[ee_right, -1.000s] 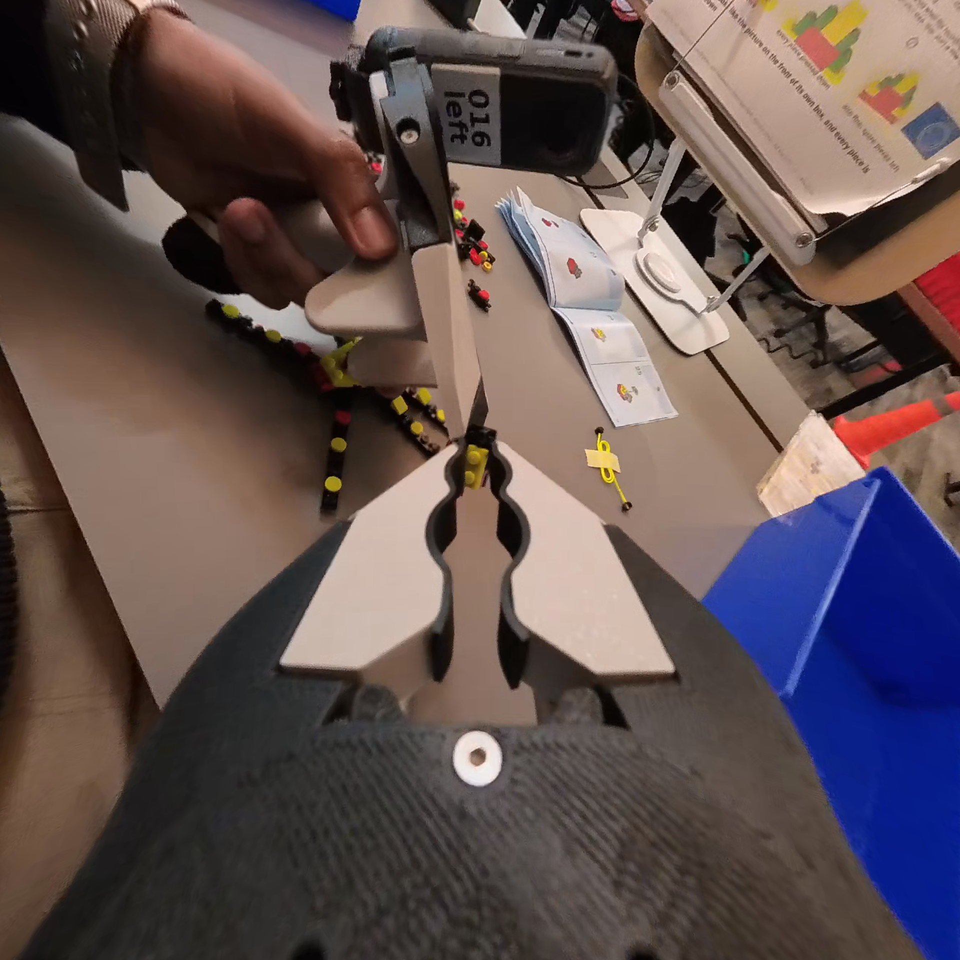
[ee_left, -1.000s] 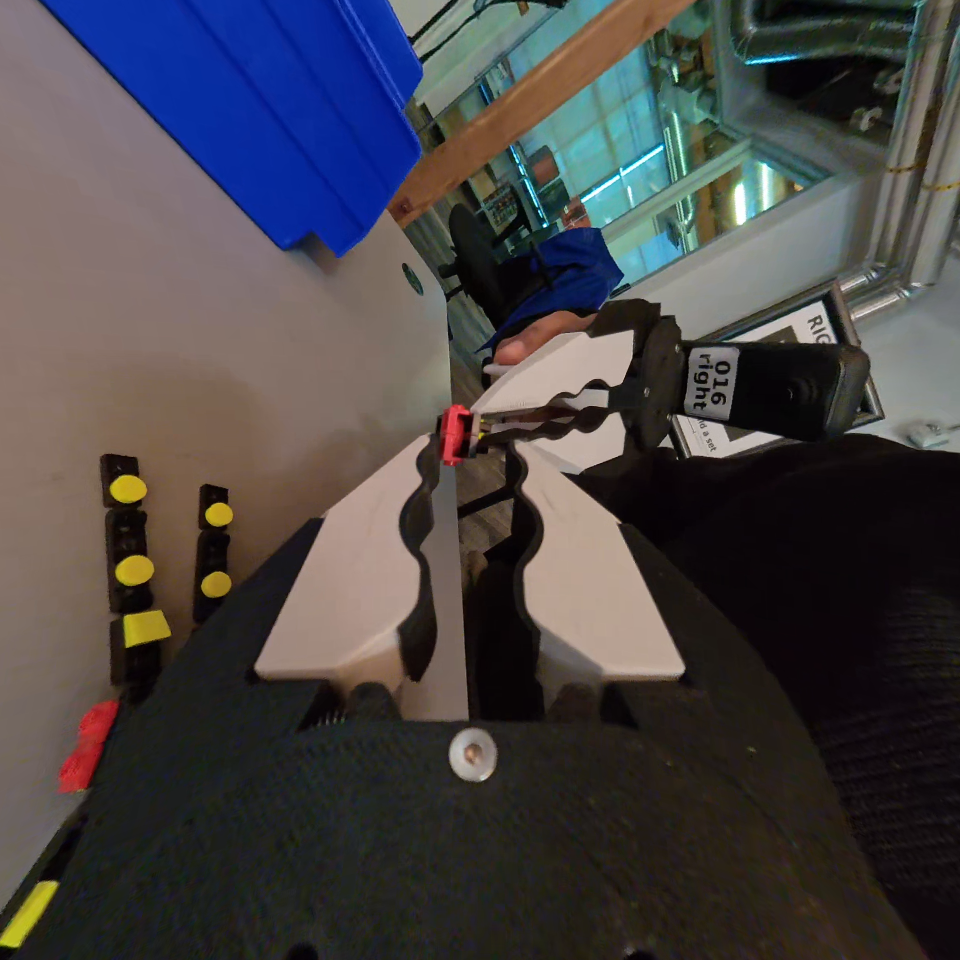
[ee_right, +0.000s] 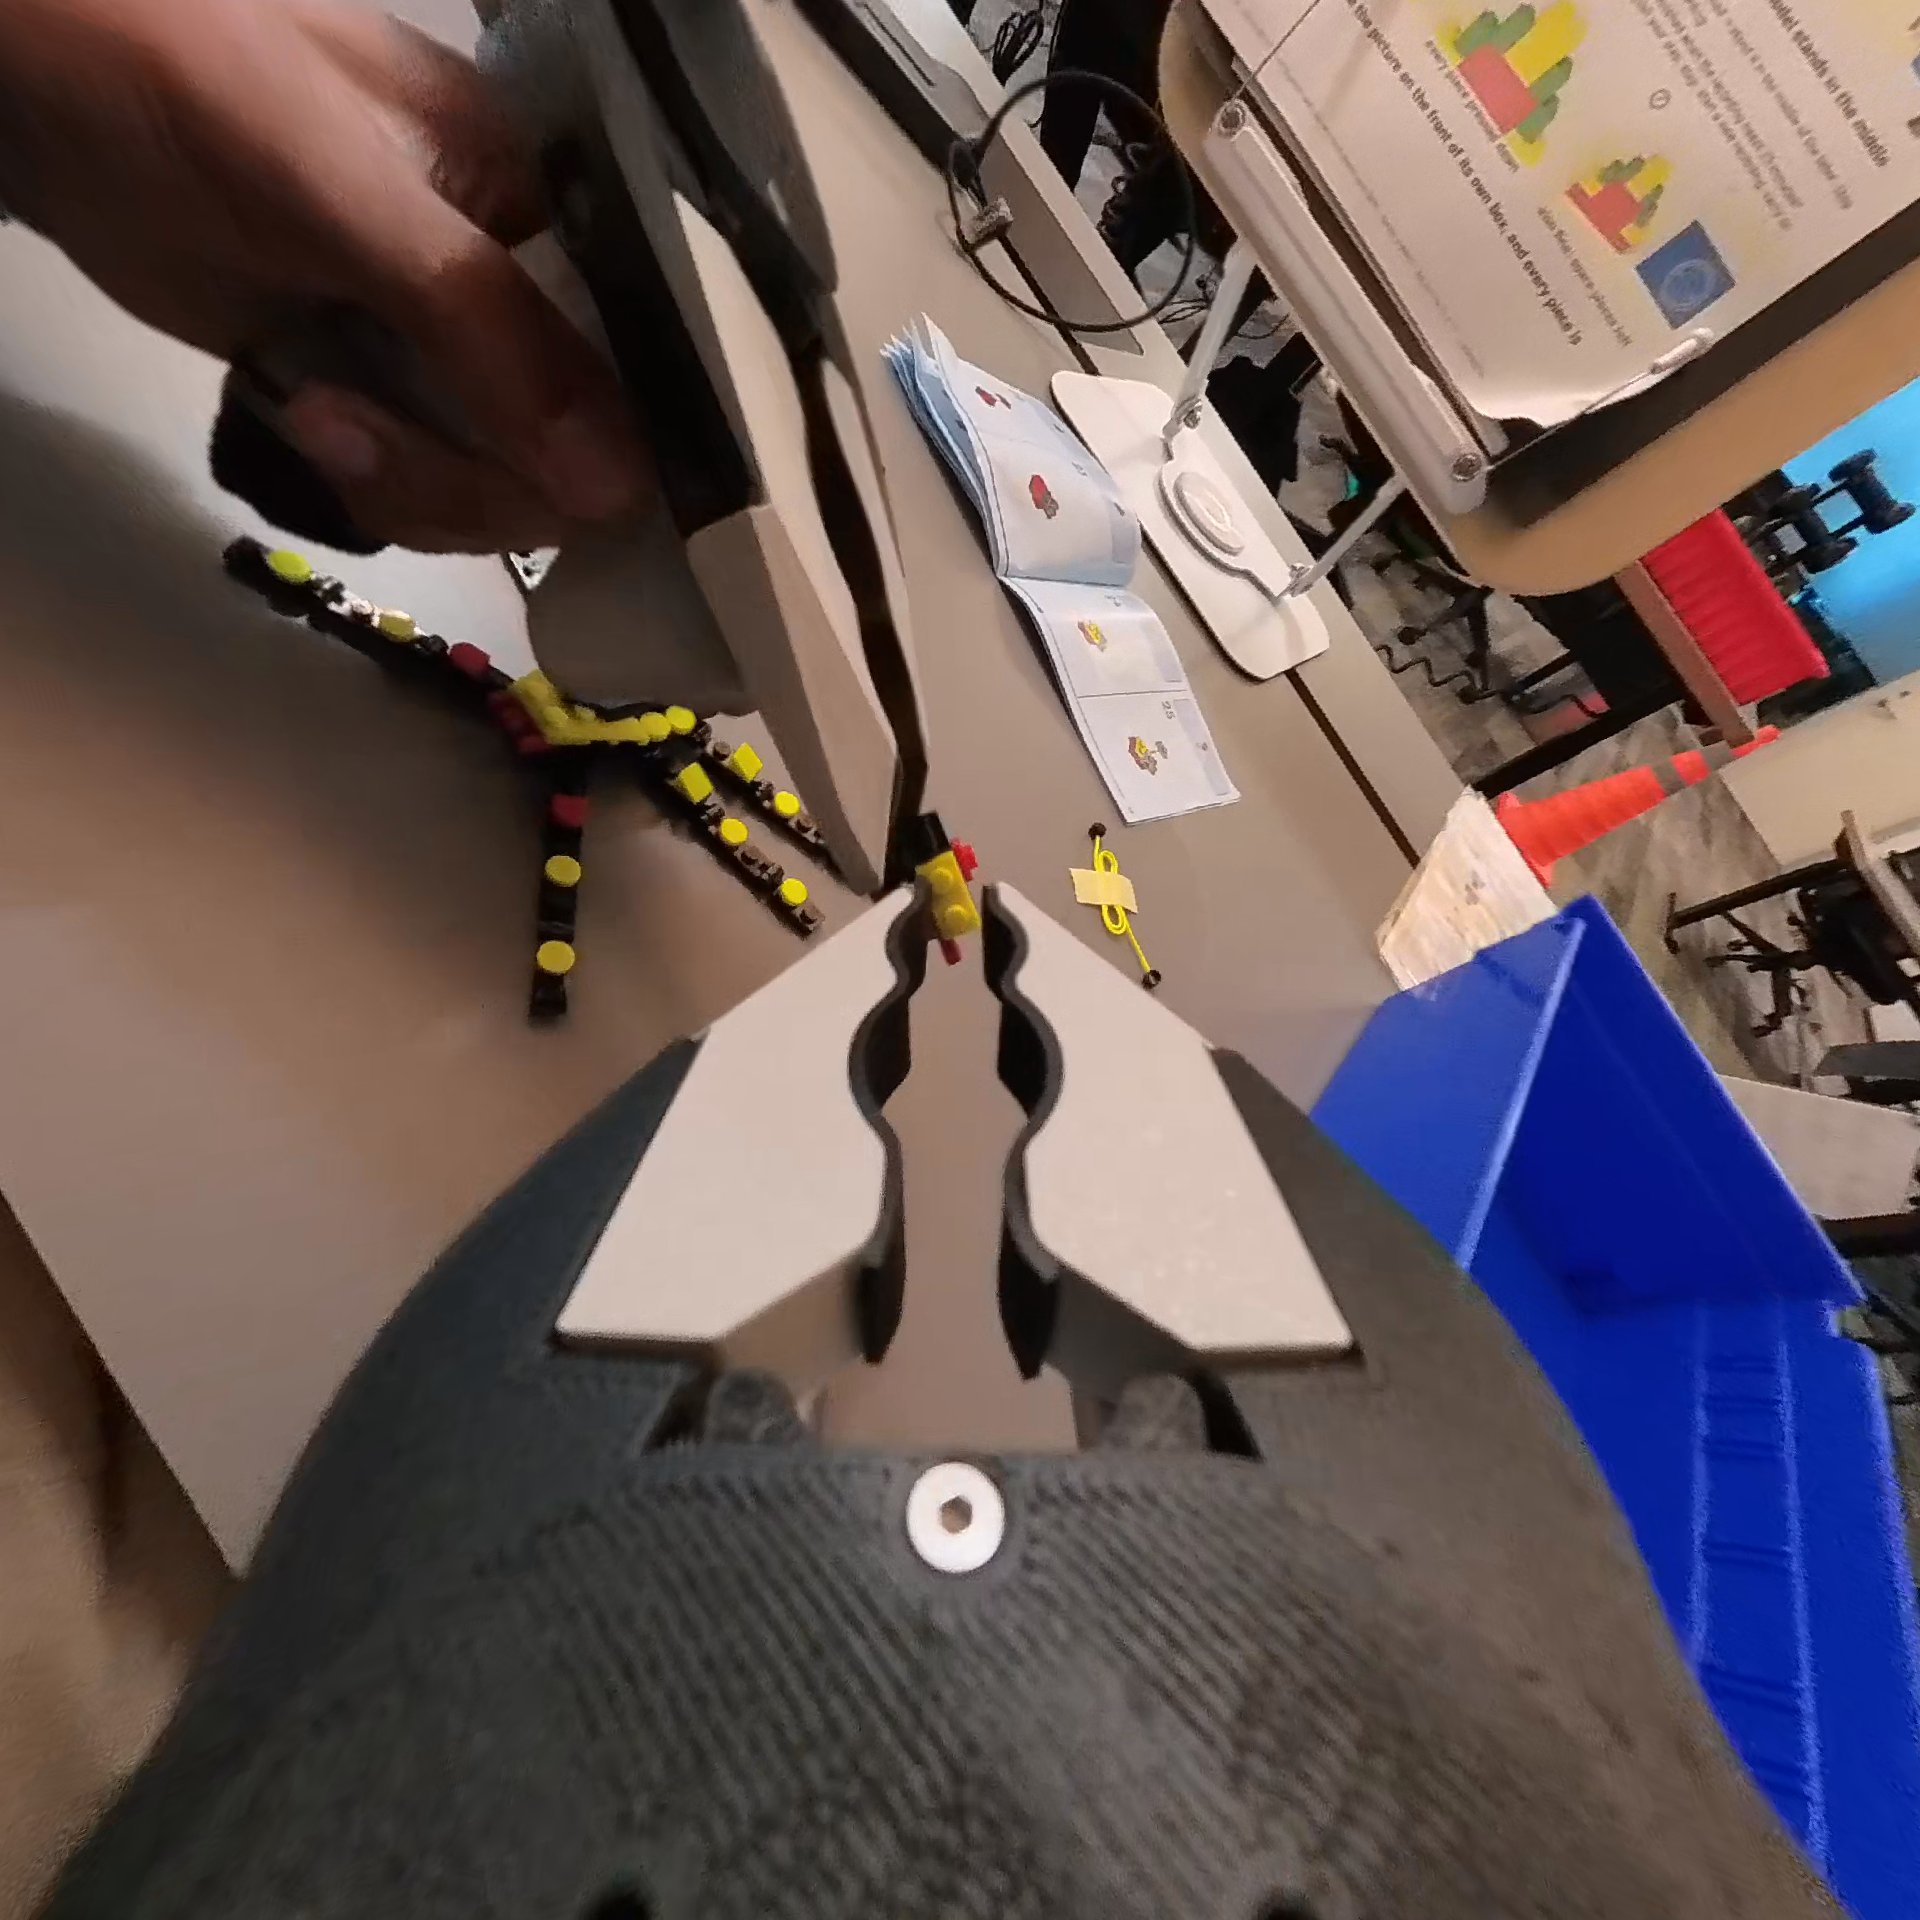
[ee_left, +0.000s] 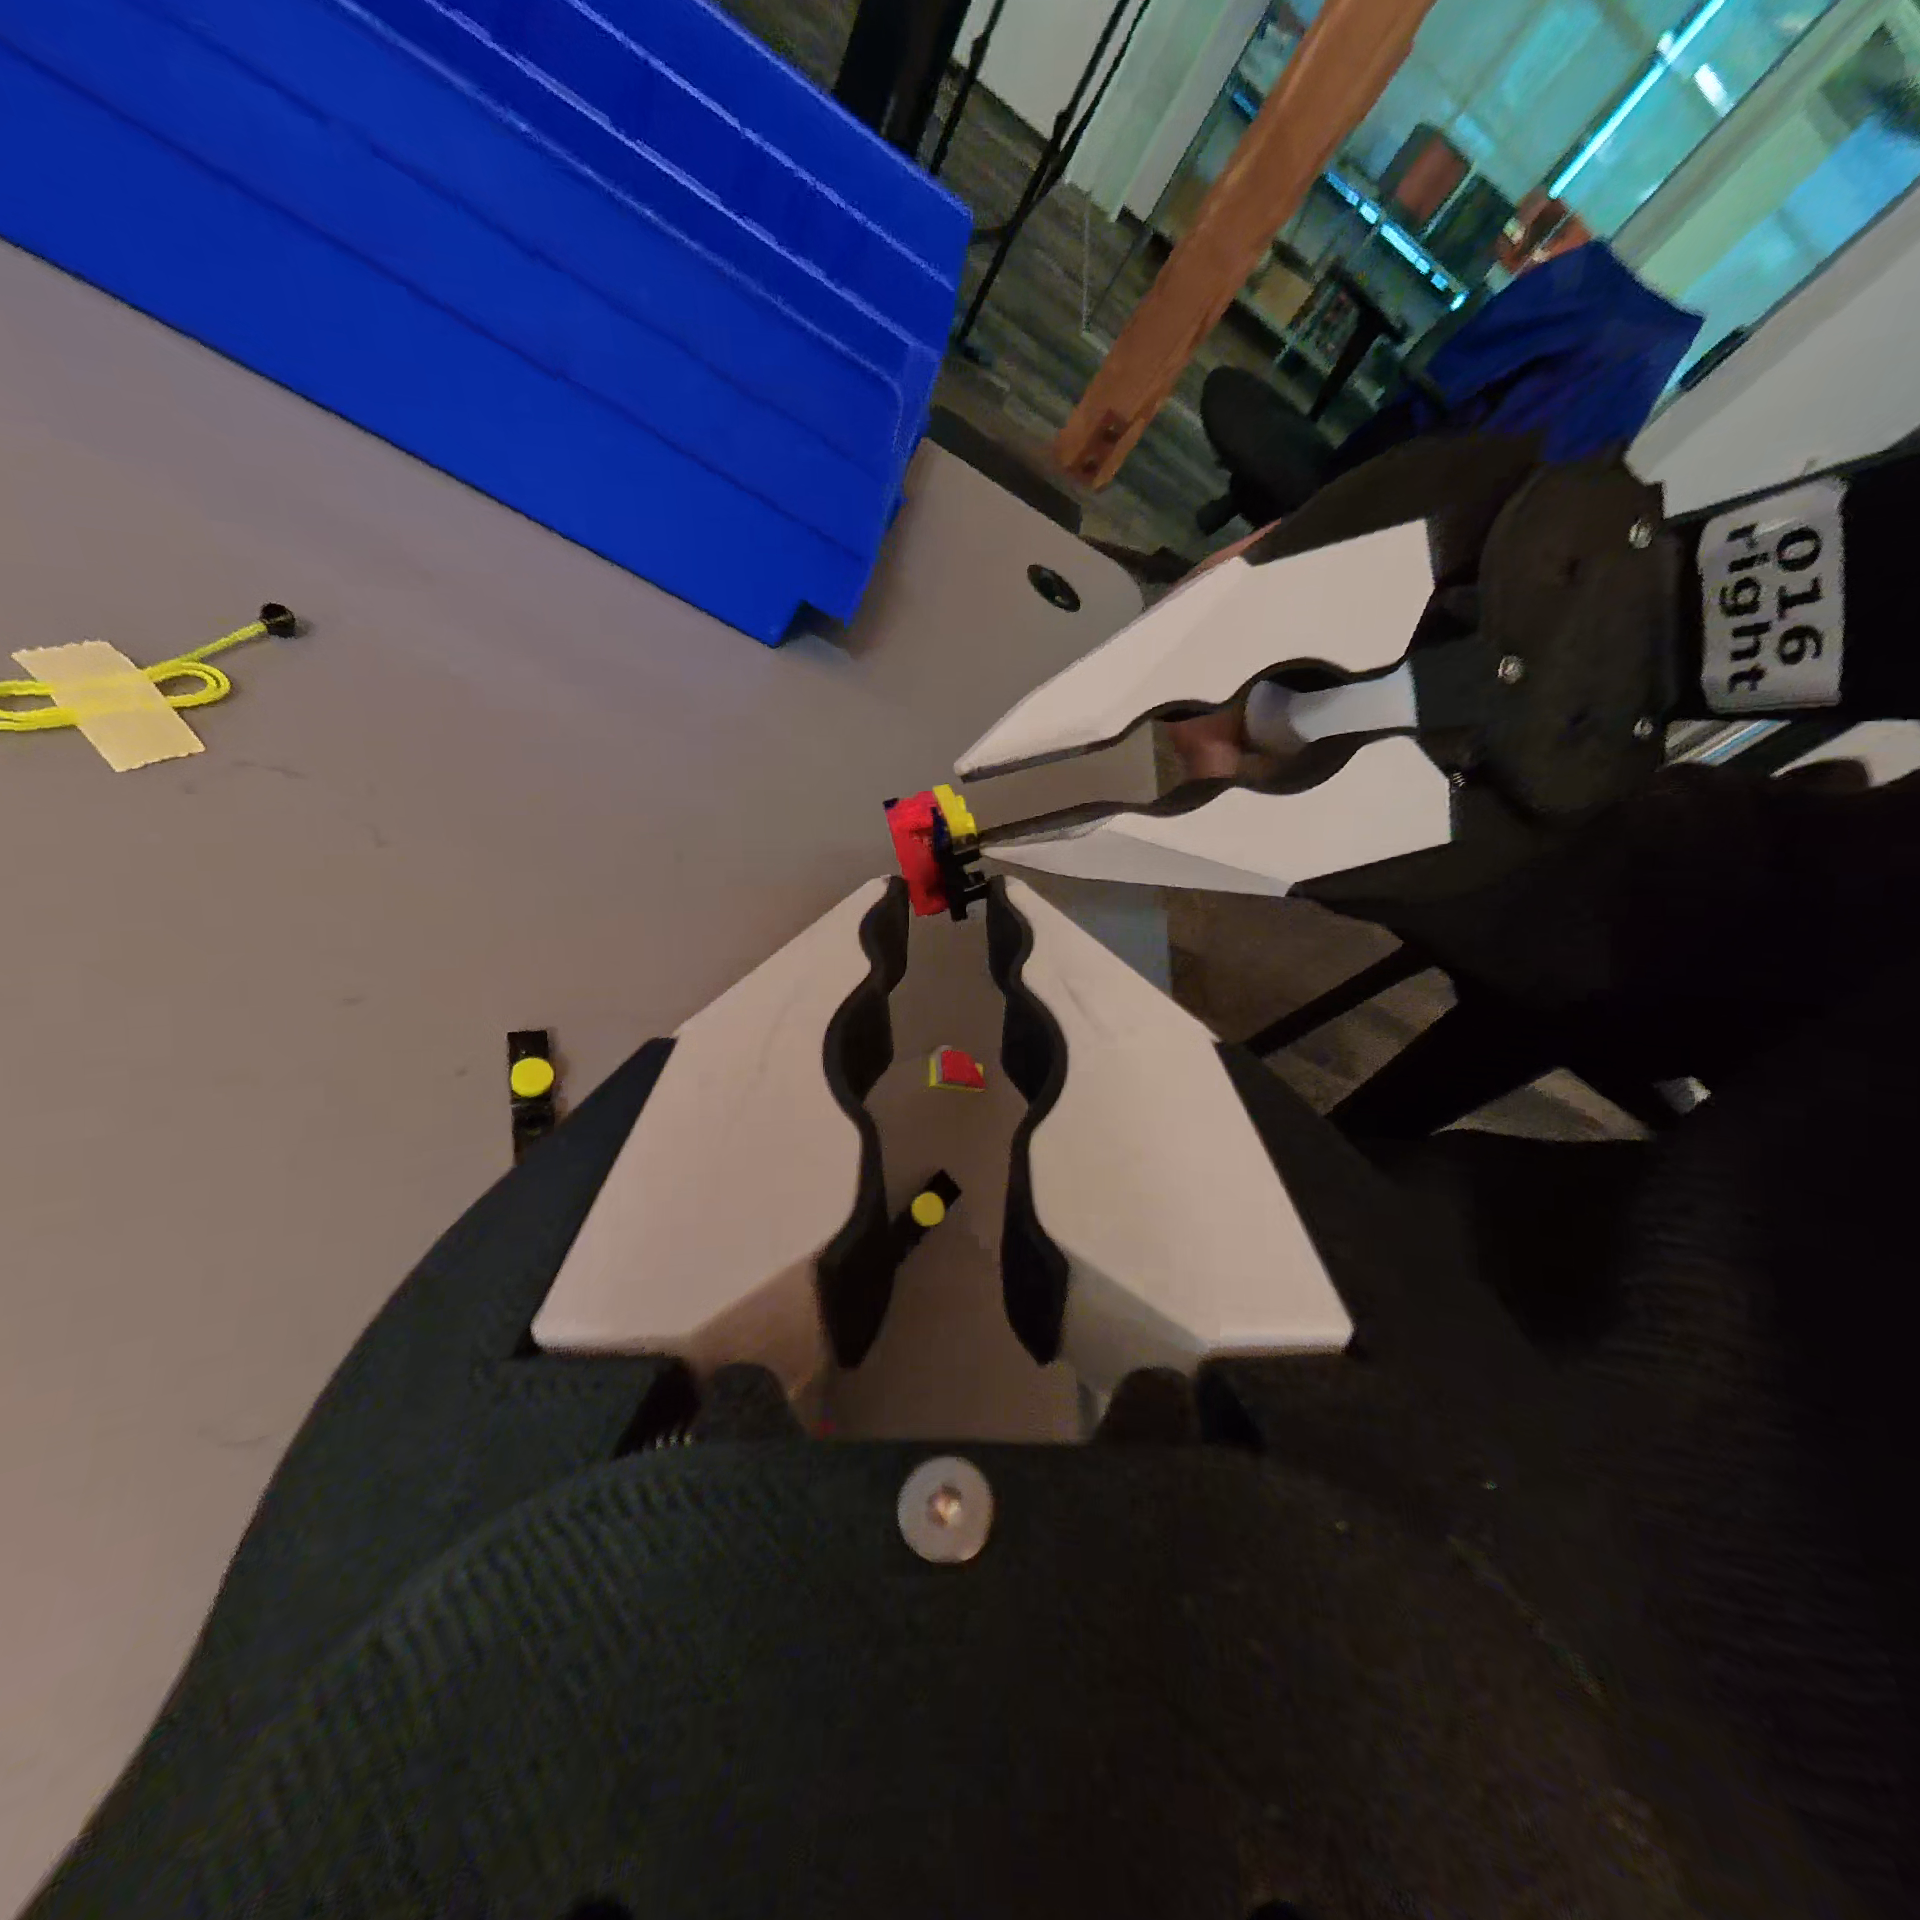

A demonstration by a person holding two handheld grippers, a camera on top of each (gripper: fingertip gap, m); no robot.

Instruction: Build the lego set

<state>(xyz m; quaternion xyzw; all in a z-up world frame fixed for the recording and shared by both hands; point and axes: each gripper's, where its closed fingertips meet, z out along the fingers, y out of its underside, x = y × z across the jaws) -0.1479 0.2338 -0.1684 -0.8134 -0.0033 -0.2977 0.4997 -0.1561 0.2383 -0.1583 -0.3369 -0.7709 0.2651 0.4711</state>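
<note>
Lego assembly (ee_left: 932,850) sits between both grippers' jaws — tips meeting.

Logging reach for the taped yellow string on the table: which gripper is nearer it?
Right. The right gripper hovers just short of the taped yellow string; the left gripper is farther off.

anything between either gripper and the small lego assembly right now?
Nothing visible. The left gripper and right gripper both meet the red, yellow and black lego assembly at their fingertips, above the table.
</note>
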